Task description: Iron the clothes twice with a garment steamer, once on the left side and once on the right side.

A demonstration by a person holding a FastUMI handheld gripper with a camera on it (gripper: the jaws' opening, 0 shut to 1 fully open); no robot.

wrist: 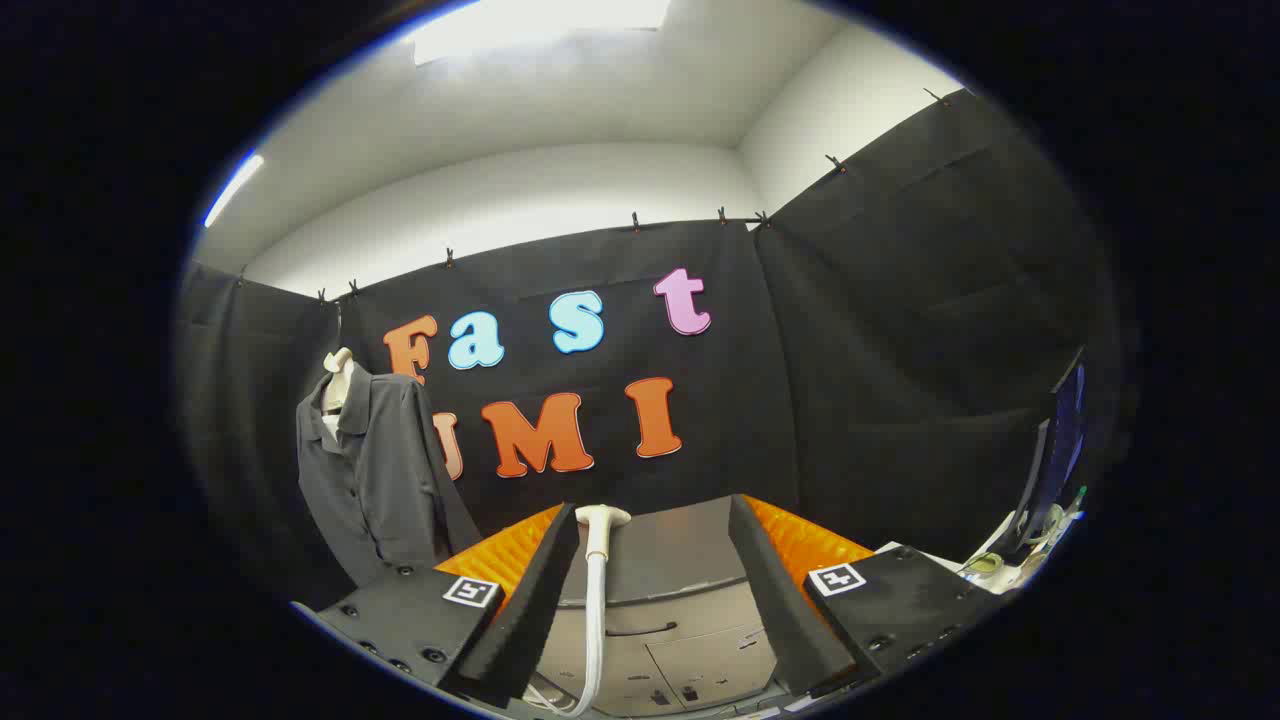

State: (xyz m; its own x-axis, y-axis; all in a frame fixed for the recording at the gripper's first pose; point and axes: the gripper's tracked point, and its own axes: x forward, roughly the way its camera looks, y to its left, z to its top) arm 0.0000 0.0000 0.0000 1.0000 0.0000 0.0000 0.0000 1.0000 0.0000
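The gripper [655, 590] fingers stand apart around the steamer head [601, 517]; light, rigid, on a springy hose, best taken at the neck. Shirt [375, 470] hangs at ten o'clock.

Shirt [375, 480] lower hem hidden behind the gripper [655, 535] body; its far sleeve partly out of sight. Steamer [602, 520] head seen edge-on, face can't be told; its hose [592, 640] runs down past the fingers, which stand apart, and is cut off below. Grey unit [660, 640] beneath: labels too small to tell. Clutter [1010, 560] at the bench's far right edge blurred. Monitor [1060, 450] there cut off.
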